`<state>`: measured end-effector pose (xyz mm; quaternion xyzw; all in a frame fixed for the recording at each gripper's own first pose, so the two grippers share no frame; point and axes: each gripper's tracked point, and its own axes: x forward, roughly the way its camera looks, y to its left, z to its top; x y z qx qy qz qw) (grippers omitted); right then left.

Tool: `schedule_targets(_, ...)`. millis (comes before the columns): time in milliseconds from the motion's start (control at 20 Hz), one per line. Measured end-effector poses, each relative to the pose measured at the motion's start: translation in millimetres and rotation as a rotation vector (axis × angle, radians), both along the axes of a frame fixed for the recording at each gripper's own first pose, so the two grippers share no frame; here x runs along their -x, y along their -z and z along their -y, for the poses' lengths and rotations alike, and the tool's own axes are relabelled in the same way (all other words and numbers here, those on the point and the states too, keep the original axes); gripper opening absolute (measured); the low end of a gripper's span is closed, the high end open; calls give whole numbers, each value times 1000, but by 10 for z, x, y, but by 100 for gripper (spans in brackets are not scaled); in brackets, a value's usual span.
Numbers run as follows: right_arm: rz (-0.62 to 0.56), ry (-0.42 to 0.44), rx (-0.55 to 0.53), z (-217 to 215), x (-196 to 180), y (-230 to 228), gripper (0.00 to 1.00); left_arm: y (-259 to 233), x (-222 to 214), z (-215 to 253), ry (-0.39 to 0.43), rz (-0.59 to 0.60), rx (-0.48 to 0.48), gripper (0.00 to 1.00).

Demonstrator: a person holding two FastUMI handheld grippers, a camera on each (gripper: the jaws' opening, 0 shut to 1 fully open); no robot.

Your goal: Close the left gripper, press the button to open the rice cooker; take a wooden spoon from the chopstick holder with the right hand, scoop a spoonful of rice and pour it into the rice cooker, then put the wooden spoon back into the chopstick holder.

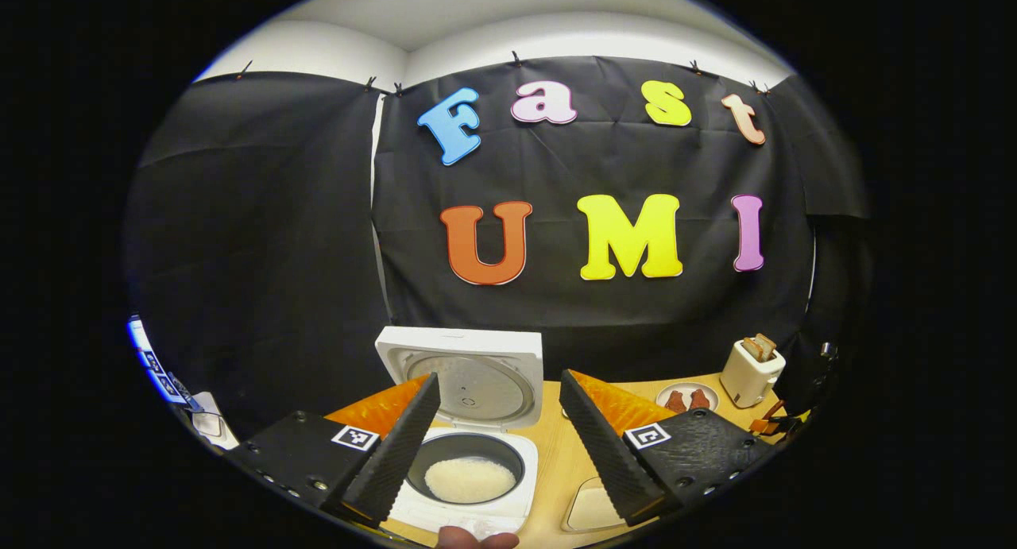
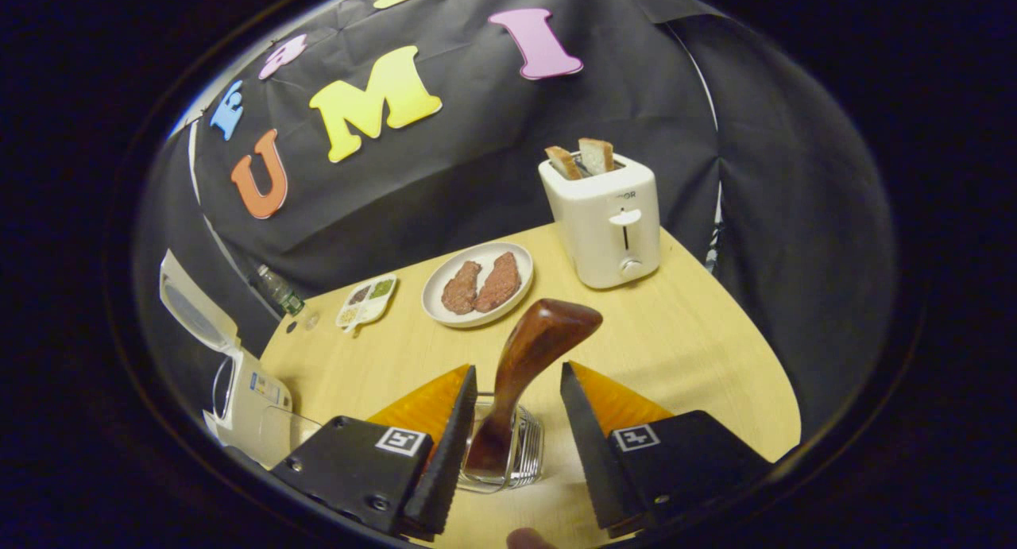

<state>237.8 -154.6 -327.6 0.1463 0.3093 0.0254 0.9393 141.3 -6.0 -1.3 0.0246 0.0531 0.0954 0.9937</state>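
Standing in the ribbed wire chopstick holder point(image 2: 508, 454), the glossy curved wooden spoon point(image 2: 524, 374) sits untouched between the right tool's point(image 2: 512, 430) spread fingers; the left tool point(image 1: 496, 438) gapes empty above the open rice cooker point(image 1: 469, 422).

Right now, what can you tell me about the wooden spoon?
The wooden spoon is dark reddish-brown, smooth and glossy. It stands in the chopstick holder, a wire one on the table, leaning a little. Its thick rounded end points up; its lower end sits inside the holder. The right gripper is open around it, fingers apart on either side, not touching.
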Motion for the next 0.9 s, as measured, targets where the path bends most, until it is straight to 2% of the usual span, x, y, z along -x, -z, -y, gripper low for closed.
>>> schedule_targets(100,2,4,0,-10,-48,6,63,81,35,-13,-17,-25,-5,97)
schedule_targets(150,8,2,-1,-17,-52,-8,48,99,68,-6,-20,-28,-10,97)
schedule_targets(200,9,-2,-6,-30,-48,-4,52,81,90,4,-19,-24,-13,97)
schedule_targets(250,5,-5,-15,-50,-39,-6,43,55,110,15,-18,-17,-14,97)
schedule_targets(400,-5,4,-32,-63,20,-12,28,63,169,-4,-21,-10,-11,96)
schedule_targets(650,-4,15,-42,-172,197,-156,20,79,310,-141,-26,10,14,96)
schedule_targets(900,73,55,17,-226,285,-661,17,133,496,-307,-14,27,15,96)
